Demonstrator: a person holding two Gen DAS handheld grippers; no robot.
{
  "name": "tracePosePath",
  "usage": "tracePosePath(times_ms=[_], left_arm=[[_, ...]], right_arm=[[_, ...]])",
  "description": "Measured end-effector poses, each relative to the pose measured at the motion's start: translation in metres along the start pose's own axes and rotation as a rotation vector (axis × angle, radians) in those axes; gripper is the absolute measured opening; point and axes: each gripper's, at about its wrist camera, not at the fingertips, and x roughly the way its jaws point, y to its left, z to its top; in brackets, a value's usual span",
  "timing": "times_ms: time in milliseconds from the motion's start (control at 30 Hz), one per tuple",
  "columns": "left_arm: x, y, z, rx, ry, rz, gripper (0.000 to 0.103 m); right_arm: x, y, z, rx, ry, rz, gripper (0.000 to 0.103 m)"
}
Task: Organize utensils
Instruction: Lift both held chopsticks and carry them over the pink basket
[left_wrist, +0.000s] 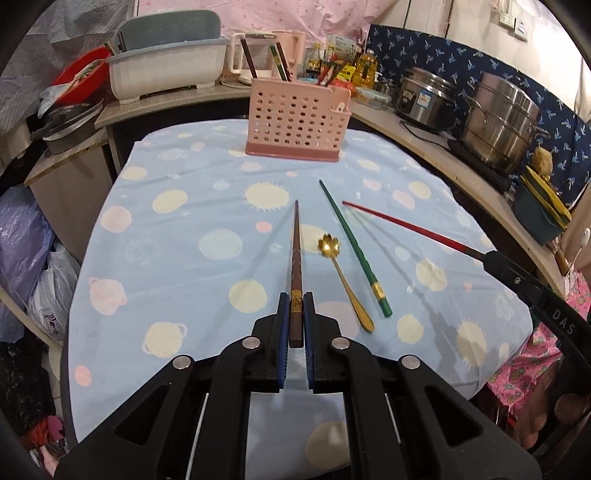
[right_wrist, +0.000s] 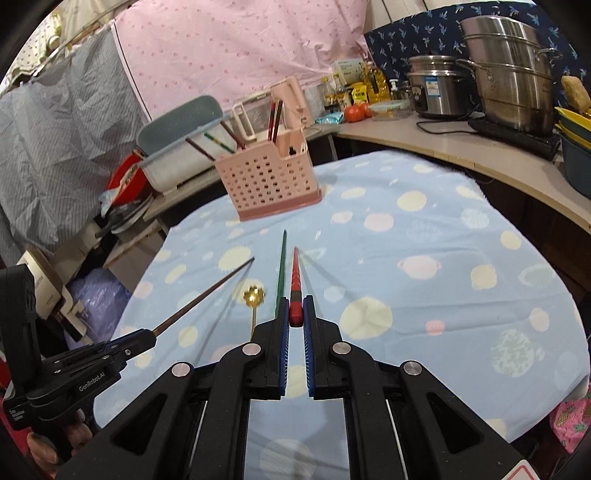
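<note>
My left gripper (left_wrist: 296, 301) is shut on a brown chopstick (left_wrist: 296, 254) and holds it above the table, tip pointing at the pink perforated utensil holder (left_wrist: 295, 122). My right gripper (right_wrist: 296, 306) is shut on a red chopstick (right_wrist: 295, 280), also lifted; the chopstick shows in the left wrist view (left_wrist: 406, 227). A green chopstick (left_wrist: 352, 247) and a gold flower-bowl spoon (left_wrist: 341, 275) lie on the blue spotted cloth between the grippers. The holder (right_wrist: 269, 181) stands at the far side of the table with several chopsticks in it.
A white and grey dish drainer (left_wrist: 166, 66) stands behind the holder on the left. A rice cooker (left_wrist: 424, 98) and a steel steamer pot (left_wrist: 502, 122) stand on the counter at the right. Bottles and a pink kettle (left_wrist: 291, 42) line the back. Bags lie left of the table.
</note>
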Motion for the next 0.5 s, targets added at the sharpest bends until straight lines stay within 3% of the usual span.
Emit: tracePosePath(times_ms=[500], left_arm=[[-0.036, 0.018, 0.057, -0.043, -0.129, 0.014, 0.007]], right_arm=[[-0.03, -0.006, 0.057, 0.027, -0.157, 0.005, 0.007]])
